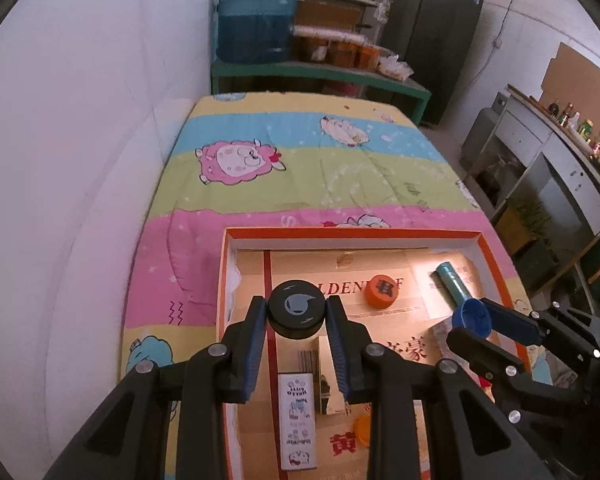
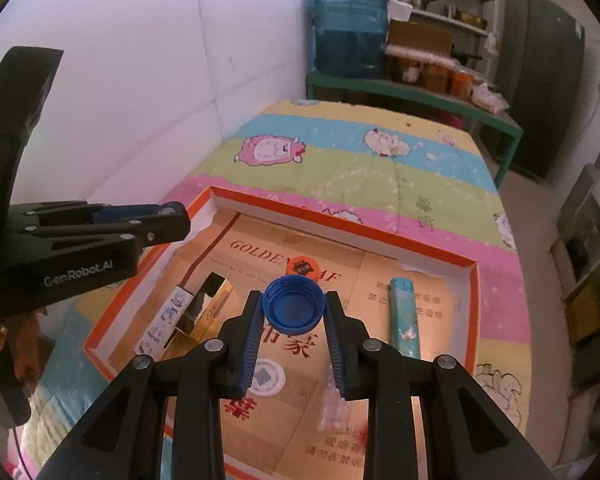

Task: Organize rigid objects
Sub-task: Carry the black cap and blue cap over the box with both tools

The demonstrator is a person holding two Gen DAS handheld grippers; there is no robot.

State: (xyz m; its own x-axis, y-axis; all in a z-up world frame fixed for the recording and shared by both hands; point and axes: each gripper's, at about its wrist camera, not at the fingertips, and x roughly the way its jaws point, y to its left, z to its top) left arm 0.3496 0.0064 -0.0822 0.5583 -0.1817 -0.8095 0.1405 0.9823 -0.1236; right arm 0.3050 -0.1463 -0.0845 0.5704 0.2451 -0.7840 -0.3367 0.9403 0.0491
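Observation:
My left gripper (image 1: 297, 311) is shut on a black round cap (image 1: 297, 310) and holds it above the orange-rimmed cardboard box (image 1: 352, 234). Over the same box (image 2: 340, 224), my right gripper (image 2: 293, 306) is shut on a blue bottle cap (image 2: 293, 306), hollow side facing the camera; the blue cap (image 1: 470, 316) also shows at the right of the left wrist view. An orange cap (image 1: 383, 289) (image 2: 301, 267), a teal lighter (image 2: 403, 318) (image 1: 454, 282) and a small white printed box (image 1: 298, 420) (image 2: 166, 316) next to a gold box (image 2: 210, 312) lie on the box floor.
The box rests on a striped cartoon-sheep bedspread (image 1: 300, 168) on a bed against a white wall. Beyond the bed stands a green bench (image 2: 412, 96) with a blue water jug (image 2: 350, 24) and jars. A cabinet (image 1: 548, 184) lines the right side.

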